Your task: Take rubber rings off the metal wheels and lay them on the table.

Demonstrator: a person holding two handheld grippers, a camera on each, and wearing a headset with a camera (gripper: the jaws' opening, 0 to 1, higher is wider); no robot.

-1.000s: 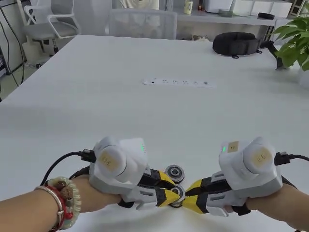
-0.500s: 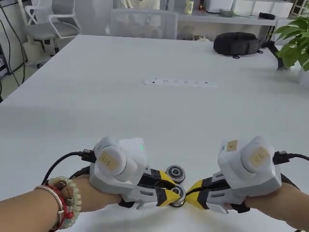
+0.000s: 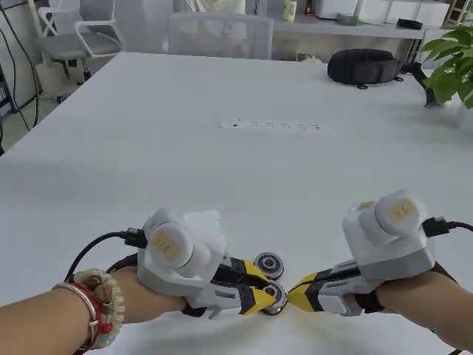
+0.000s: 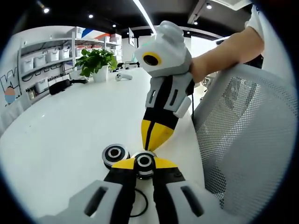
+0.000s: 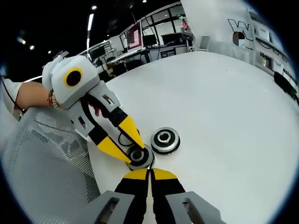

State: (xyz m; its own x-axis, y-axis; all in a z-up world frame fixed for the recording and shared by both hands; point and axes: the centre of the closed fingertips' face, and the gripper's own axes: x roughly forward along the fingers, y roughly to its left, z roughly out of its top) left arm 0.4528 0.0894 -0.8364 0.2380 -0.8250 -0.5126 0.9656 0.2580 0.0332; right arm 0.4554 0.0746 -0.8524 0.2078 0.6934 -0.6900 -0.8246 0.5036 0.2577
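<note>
A small metal wheel (image 3: pixel 276 296) with a black rubber ring around it is clamped in my left gripper (image 3: pixel 267 296), low over the near table edge. From the right, my right gripper (image 3: pixel 294 294) points at it, jaws closed, tips against the wheel's rim. The left gripper view has the held wheel (image 4: pixel 144 160) between yellow tips, with the right gripper (image 4: pixel 152 141) coming down onto it. Ahead of the right gripper (image 5: pixel 149 175) sits the same wheel (image 5: pixel 140 157). A second ringed wheel (image 3: pixel 267 264) lies flat on the table beside it. A thin black loop (image 4: pixel 138 205) lies under the left gripper.
A white power strip (image 3: pixel 272 126) lies mid-table. Farther back are a black cushion (image 3: pixel 362 66), a potted plant (image 3: pixel 452 63) at the right edge and a mesh chair (image 3: pixel 218 35). Another mesh chair back (image 4: pixel 243 135) stands close behind the near table edge.
My right gripper has rolled and its body has lifted, while its tips stay at the wheel. The left gripper and both wheels have kept their places.
</note>
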